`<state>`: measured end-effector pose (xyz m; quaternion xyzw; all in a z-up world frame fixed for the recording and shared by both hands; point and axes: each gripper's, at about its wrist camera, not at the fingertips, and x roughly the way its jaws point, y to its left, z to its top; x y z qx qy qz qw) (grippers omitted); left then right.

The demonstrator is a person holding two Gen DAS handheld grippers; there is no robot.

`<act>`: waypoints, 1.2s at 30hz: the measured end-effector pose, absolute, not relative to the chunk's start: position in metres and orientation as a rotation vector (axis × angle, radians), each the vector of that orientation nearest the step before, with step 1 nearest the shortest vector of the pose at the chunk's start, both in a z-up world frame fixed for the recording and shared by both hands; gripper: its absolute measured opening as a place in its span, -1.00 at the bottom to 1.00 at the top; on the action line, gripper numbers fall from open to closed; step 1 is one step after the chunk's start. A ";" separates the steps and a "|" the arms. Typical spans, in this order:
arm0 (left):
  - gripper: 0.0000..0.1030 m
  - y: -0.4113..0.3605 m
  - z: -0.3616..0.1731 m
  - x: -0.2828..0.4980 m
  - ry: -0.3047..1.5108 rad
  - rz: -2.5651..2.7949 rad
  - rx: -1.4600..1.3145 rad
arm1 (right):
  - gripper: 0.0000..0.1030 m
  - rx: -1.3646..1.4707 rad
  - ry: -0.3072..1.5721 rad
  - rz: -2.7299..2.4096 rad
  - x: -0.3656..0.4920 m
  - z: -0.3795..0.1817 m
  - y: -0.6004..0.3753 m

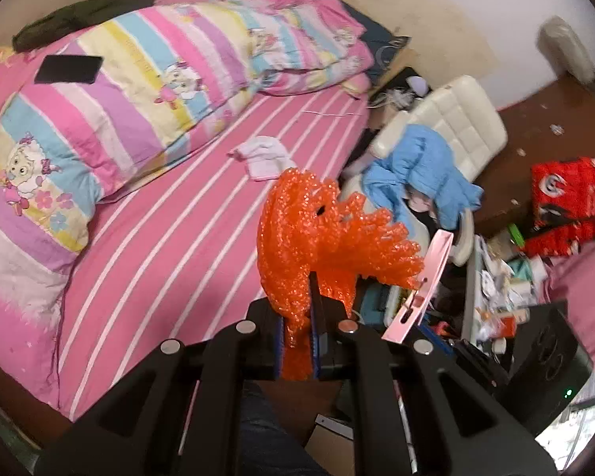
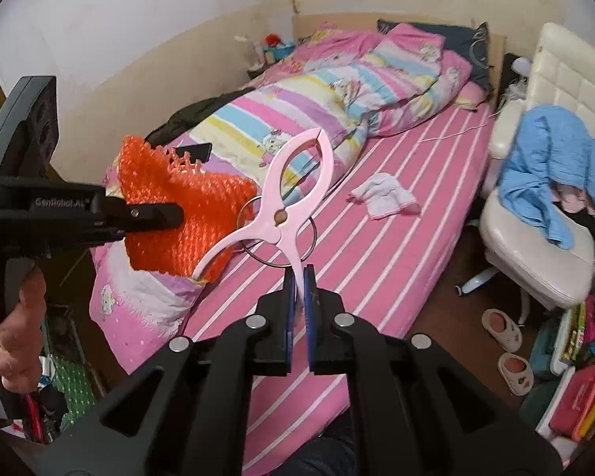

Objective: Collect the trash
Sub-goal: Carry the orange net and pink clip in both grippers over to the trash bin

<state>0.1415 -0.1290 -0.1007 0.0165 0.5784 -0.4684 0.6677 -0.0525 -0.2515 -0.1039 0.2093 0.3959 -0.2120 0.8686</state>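
The left tool (image 1: 312, 297) pinches an orange foam net (image 1: 317, 230); the right tool (image 2: 297, 277) grips a pink plastic clip (image 2: 285, 198), both held above the striped bed (image 2: 377, 246). Pickup looks done; next, a bin, none clearly visible.

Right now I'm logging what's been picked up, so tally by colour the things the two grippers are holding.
Orange: 1, the orange mesh bag clamped in the left gripper.
Pink: 1, the pink clip clamped by one handle in the right gripper.
Total: 2.
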 end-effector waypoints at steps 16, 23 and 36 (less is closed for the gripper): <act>-0.82 -0.176 -0.059 -0.020 1.244 -1.438 0.264 | -0.90 0.520 0.696 -0.831 -0.235 -0.047 -0.228; -0.82 -0.204 -0.050 -0.127 1.224 -1.606 0.399 | -0.90 0.587 0.651 -0.997 -0.336 -0.040 -0.228; -0.82 -0.215 -0.033 -0.348 1.164 -1.881 0.625 | -0.90 0.693 0.551 -1.308 -0.556 -0.023 -0.182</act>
